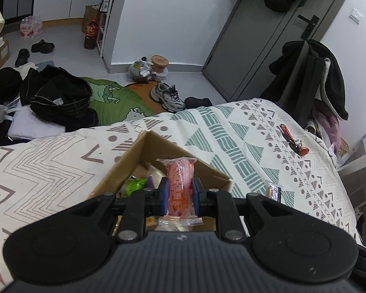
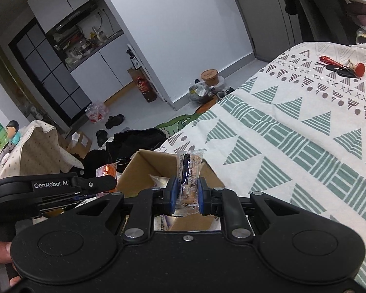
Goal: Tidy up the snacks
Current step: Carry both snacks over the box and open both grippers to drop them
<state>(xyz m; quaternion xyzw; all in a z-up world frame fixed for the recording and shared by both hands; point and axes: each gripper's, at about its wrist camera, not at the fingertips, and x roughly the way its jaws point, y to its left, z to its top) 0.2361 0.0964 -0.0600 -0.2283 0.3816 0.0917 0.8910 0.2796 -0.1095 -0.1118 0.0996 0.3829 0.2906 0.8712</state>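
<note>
1. Cardboard, brown and open-topped — the cardboard box [image 1: 144,161] sits on the bed [image 1: 244,131], whose cover is patterned with teal and grey triangles.
2. The left hand-held gripper [image 1: 179,193] has its blue pads pressed against both sides of a red-orange snack packet [image 1: 180,183], which stands upright between them, its crimped clear end toward the camera. The packet is held over the near part of the box.
3. Inside the box, in the left wrist view, lie a green wrapper [image 1: 134,184] and other packets, too hidden to name.
4. The right hand-held gripper [image 2: 186,194] is closed on a clear snack packet [image 2: 189,171] with a dark printed strip and pale orange contents; it stands upright in the pads, above the box [image 2: 144,168].
5. From the right wrist view the left hand-held gripper [image 2: 105,183] shows side-on at the left, its packet [image 2: 107,171] poking out just beside the box's left wall.
6. Another small dark-wrapped snack [image 1: 274,191] lies on the bed cover just to the right of the box.
7. Farther off on the bed, well apart from the box, rests a bunch of keys [image 2: 341,69] with a red-handled tool and a red round piece.
8. On the floor beyond the bed — a pair of grey sneakers [image 1: 168,96], a green rug [image 1: 114,100] and a heap of black clothes [image 1: 58,95].
</note>
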